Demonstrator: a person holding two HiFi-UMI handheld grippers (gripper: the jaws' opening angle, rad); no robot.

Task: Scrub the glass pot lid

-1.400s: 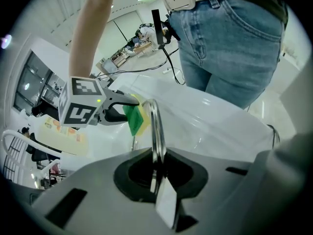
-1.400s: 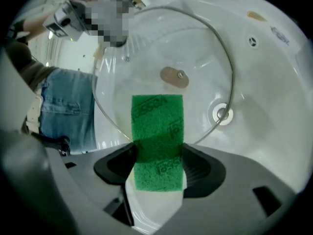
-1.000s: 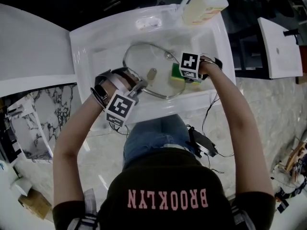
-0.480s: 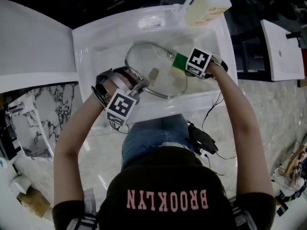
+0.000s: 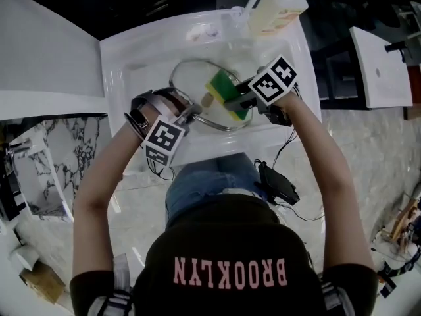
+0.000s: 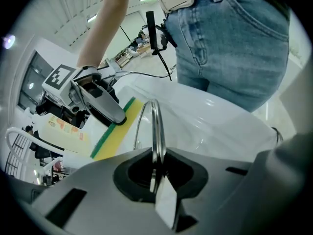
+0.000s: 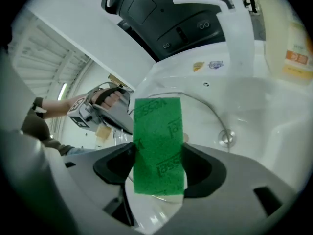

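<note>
The glass pot lid (image 5: 195, 84) stands tilted in the white sink (image 5: 118, 71), its knob (image 5: 206, 99) facing me. My left gripper (image 5: 191, 114) is shut on the lid's metal rim (image 6: 154, 126) at its near edge. My right gripper (image 5: 238, 100) is shut on a yellow sponge (image 5: 225, 95) with a green scouring face (image 7: 159, 146). The sponge lies over the lid's right half, close to the knob. In the left gripper view the sponge (image 6: 115, 126) and the right gripper (image 6: 98, 102) show just beyond the rim. Whether the sponge touches the glass I cannot tell.
A soap bottle (image 5: 276, 10) stands on the sink's back right corner, beside the white faucet (image 7: 215, 9). The drain (image 7: 225, 137) shows on the basin floor behind the lid. My own body is close against the sink's front edge (image 5: 217, 147).
My right gripper has swung the sponge from the lid's right edge in toward the knob and turned it. The left gripper and lid have hardly moved.
</note>
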